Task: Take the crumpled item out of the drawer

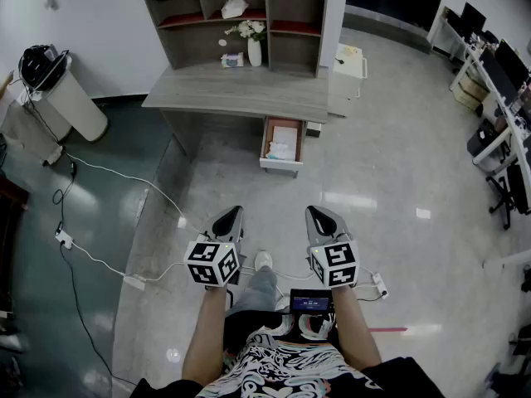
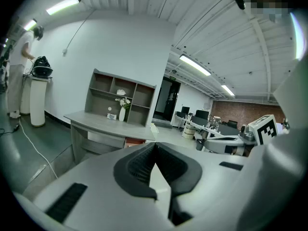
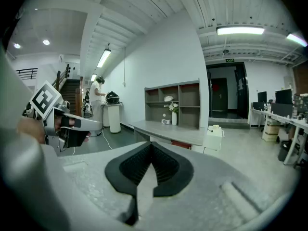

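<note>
While the person stands well back from the desk (image 1: 241,91), the left gripper (image 1: 232,211) and the right gripper (image 1: 318,210) are held side by side at waist height, both pointing toward it. Each gripper's own view shows its jaws closed tip to tip with nothing between them.

Under the right part of the desk a drawer (image 1: 281,167) is pulled open toward the person. The crumpled item (image 1: 280,150), white, lies inside it near the front.

On top of the desk, at its back, stands a shelf unit (image 1: 286,7) with open compartments. A white vase (image 1: 255,53) with pale flowers (image 1: 249,30) sits in a lower middle compartment, with a small object (image 1: 232,59) just beside it. Another white crumpled thing (image 1: 234,7) lies in the compartment above.

Just beside the right end of the desk stands a white box (image 1: 349,60). Well to the left of the desk is a white pedestal (image 1: 76,104) with a black object (image 1: 40,63) on top. In the gripper views a person (image 3: 98,93) stands beside that pedestal.

A white cable (image 1: 124,177) trails over the floor in front of the desk's left end and runs on toward the person's feet. Far to the right of the desk are rows of workstations (image 1: 498,77) with monitors and chairs.
</note>
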Demonstrator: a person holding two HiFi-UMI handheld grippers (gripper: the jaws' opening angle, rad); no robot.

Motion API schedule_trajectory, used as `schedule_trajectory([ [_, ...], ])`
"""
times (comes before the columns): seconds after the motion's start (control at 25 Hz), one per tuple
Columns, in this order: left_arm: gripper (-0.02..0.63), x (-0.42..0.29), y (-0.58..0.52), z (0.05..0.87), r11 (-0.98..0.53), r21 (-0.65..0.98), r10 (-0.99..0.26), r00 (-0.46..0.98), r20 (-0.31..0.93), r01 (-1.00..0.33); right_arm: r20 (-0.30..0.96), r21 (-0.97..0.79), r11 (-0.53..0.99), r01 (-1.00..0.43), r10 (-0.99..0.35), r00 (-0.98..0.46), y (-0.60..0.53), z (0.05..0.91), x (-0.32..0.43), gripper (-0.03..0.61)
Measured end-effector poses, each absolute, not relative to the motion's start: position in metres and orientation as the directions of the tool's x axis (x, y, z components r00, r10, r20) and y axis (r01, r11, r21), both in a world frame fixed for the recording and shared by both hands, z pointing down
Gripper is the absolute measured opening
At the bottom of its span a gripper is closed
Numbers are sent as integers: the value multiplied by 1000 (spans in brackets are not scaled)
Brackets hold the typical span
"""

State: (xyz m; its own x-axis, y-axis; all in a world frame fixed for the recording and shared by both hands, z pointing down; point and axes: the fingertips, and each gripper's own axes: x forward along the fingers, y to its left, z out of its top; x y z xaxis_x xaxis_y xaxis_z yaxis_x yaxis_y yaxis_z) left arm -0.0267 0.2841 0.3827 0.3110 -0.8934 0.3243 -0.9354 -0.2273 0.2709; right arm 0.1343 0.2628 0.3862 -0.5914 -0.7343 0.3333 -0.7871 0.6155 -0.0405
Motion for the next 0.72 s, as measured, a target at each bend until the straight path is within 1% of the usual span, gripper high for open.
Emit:
schedule_trajectory([
  [0.36,6,-32,272,392,-207,283,-894,299,335,-936,355,-42,622,-782,-722,-594,251,397,133,5],
  [0.56,6,-42,246,397,-192,297,-898,289,331,-935,311,-2,625,-780,-741,-595,228,391,129,5],
  [0.72,7,-53,212,407,-180,320,-897,289,336,-930,308,1,634,-773,-736,-603,197,394,120,5],
])
